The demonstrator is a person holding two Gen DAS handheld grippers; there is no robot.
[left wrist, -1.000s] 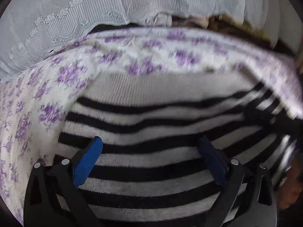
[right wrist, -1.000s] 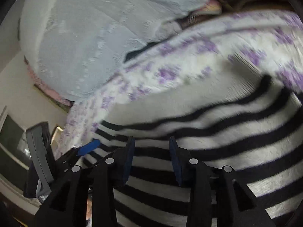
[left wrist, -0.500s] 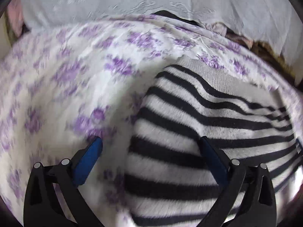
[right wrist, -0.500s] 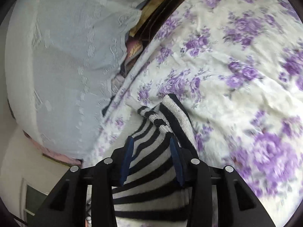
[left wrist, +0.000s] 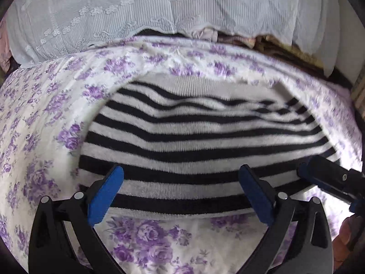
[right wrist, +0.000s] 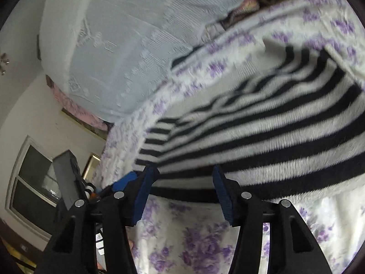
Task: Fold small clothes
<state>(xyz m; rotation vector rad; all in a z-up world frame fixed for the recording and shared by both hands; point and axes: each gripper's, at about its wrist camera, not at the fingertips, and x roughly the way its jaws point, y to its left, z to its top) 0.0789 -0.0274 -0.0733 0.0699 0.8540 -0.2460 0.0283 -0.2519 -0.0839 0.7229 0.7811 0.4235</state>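
Observation:
A black-and-white striped fuzzy sweater (left wrist: 205, 137) lies folded and flat on the bed with the purple-flowered blanket (left wrist: 45, 114). My left gripper (left wrist: 182, 189) is open and empty, just above the sweater's near edge. My right gripper (right wrist: 183, 187) is open and empty, at the near edge of the sweater (right wrist: 273, 125). The right gripper also shows at the right edge of the left wrist view (left wrist: 328, 180). The left gripper's blue pad shows low left in the right wrist view (right wrist: 124, 181).
A pale lace-covered pillow or bolster (left wrist: 159, 11) lies along the far side of the bed. Some pink and brown cloth (left wrist: 239, 38) is tucked behind the blanket. A wall and a window (right wrist: 34, 182) show left in the right wrist view.
Both grippers have pulled back toward the near edge of the sweater. The right jaws have opened wider and let the striped cloth go. The sweater now lies flat.

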